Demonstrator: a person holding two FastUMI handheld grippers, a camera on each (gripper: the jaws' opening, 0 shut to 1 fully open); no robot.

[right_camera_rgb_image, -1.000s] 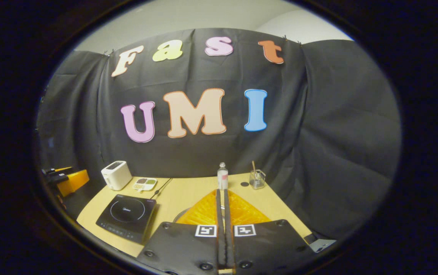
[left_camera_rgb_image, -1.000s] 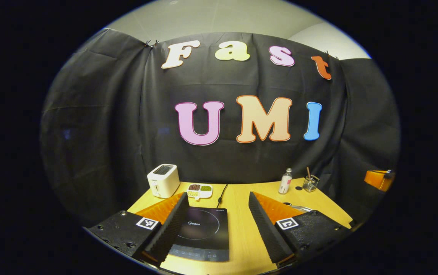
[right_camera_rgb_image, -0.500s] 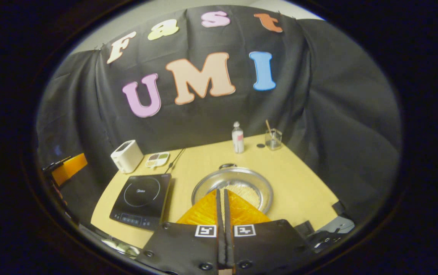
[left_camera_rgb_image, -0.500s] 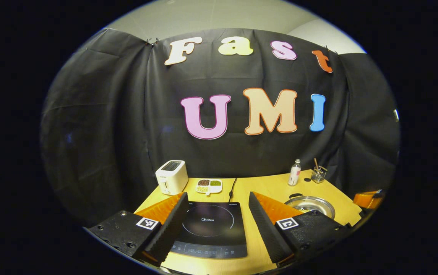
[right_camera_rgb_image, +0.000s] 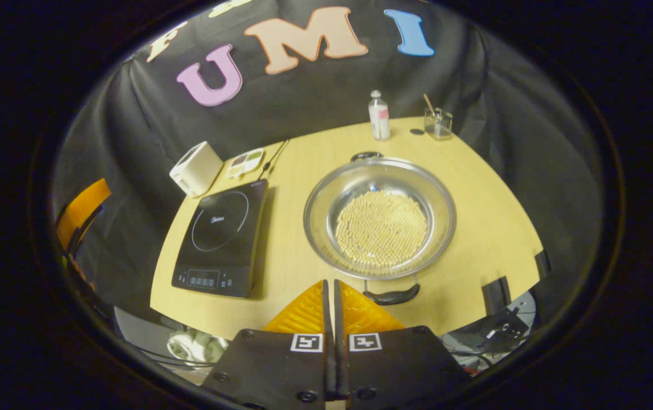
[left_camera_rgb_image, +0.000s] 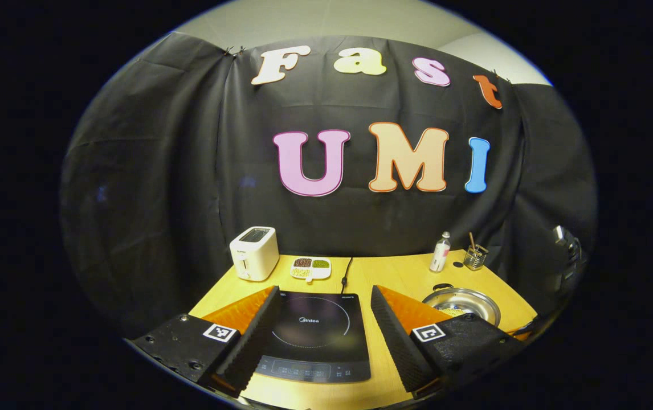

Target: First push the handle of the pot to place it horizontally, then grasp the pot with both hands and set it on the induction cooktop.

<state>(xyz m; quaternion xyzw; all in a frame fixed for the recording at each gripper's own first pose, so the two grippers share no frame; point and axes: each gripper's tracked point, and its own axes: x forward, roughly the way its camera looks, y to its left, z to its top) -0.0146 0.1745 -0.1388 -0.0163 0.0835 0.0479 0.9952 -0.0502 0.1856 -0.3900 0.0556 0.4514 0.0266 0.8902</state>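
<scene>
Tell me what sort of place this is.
Likely a mock kitchen counter staged in a recording booth: a wooden table against black cloth, holding an induction cooktop, a white toaster and a steel pot of beans.

Both my views are dim and warm, bending hard toward the rims. In my right gripper view, overhead light glints on the round steel pot (right_camera_rgb_image: pixel 379 218) and the yellow wooden bench (right_camera_rgb_image: pixel 486 239); edges toward 7 o'clock blur.
</scene>
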